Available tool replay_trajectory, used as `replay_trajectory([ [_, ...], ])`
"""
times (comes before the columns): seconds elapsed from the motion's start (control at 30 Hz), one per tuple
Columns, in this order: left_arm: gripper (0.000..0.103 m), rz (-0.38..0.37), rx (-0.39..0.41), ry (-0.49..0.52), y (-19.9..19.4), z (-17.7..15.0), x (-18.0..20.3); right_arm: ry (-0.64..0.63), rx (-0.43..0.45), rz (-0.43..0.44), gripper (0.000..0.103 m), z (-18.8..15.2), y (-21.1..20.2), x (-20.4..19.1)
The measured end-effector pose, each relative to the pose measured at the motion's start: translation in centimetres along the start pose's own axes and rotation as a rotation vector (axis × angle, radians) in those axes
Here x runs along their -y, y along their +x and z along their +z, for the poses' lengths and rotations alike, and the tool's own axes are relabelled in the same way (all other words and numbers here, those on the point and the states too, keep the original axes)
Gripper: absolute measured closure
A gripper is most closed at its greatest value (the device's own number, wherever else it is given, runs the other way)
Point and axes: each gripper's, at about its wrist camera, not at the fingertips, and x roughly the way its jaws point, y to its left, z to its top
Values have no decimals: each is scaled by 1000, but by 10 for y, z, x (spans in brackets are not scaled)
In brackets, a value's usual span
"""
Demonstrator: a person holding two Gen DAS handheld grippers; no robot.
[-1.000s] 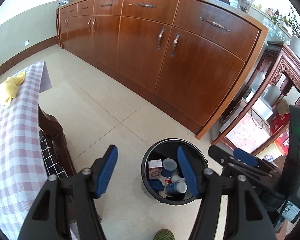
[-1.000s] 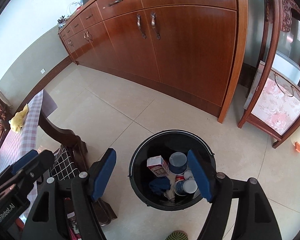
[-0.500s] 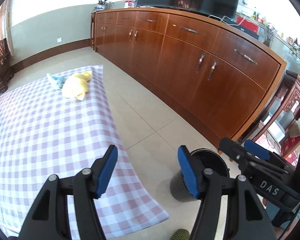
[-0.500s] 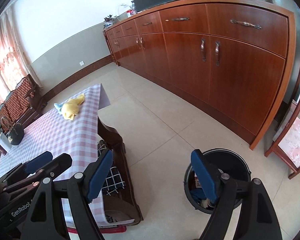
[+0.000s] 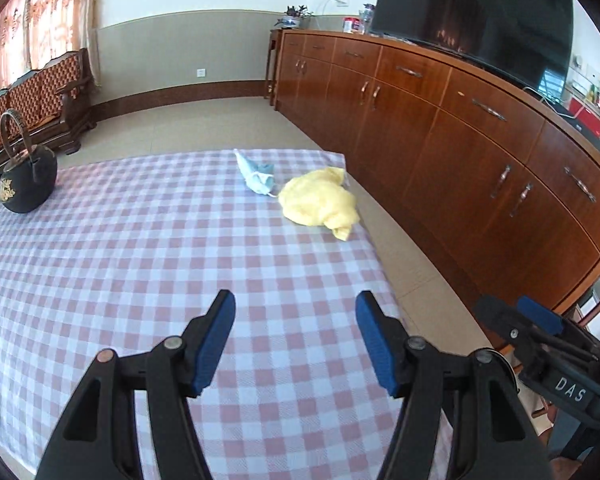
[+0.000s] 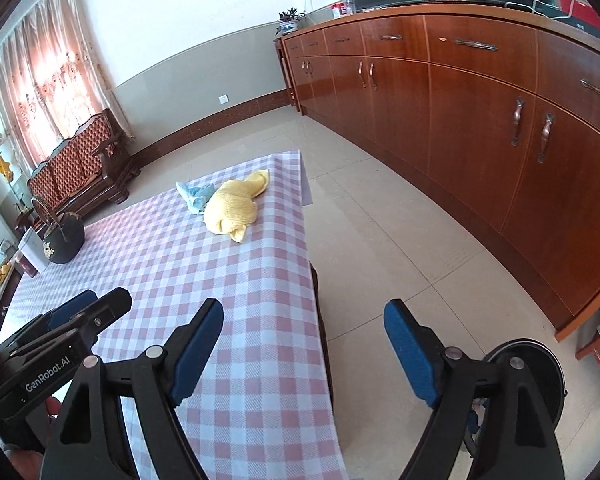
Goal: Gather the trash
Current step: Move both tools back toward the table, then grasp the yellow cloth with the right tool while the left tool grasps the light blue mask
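Claws: left claw (image 5: 296, 336) and right claw (image 6: 304, 348) both spread wide, empty, above the checked worktop (image 5: 120, 248).
Blue mask (image 5: 258, 178) touches yellow cloth (image 5: 320, 202) at the far edge; judged best to pinch the mask's free end, sparing the cloth.

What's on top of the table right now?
On the table: a yellow cloth, a crumpled blue mask touching it, and a black kettle at the far left. Whatever lies beneath the cloth is hidden.

both grippers, left gripper (image 5: 296, 338) and right gripper (image 6: 304, 350), are black angular frames with silver screws; blue ribbed pads line the fingers (image 5: 214, 340); white lettering reads "das" and "genrobot.ai".
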Motion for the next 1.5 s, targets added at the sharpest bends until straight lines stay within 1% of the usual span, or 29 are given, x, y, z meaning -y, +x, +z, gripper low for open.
replay_trajectory([
  [0.13,39,31,-2,-25,19,12,-25,-35,-22,26,19,15,35,-22],
  [0.37,39,58,2,-49,42,28,-45,-76,-49,59,19,41,91,-52],
  [0.7,39,69,1,-50,70,45,-54,-83,-77,69,19,75,158,-64],
  [0.83,39,71,0,-52,77,48,-53,-90,-97,80,19,81,182,-68],
  [0.97,39,71,-4,-52,84,49,-53,-95,-102,107,19,84,195,-70],
  [1.03,39,70,-7,-50,87,51,-52,-97,-96,113,23,85,198,-70],
  [1.07,39,70,-6,-50,88,52,-51,-98,-97,120,32,85,200,-70],
  [1.1,39,69,-5,-49,89,53,-51,-97,-99,129,45,86,201,-70],
  [1.13,39,69,-5,-49,90,54,-49,-98,-101,136,50,86,203,-70],
  [1.17,39,68,-4,-49,91,55,-48,-107,-98,133,51,86,204,-70],
  [1.27,39,63,1,-48,93,59,-44,-141,-78,129,60,86,203,-73],
  [1.3,39,61,2,-47,95,60,-43,-145,-69,123,61,87,201,-73],
  [1.5,39,46,-9,-50,109,70,-37,-114,-46,112,61,96,205,-62],
])
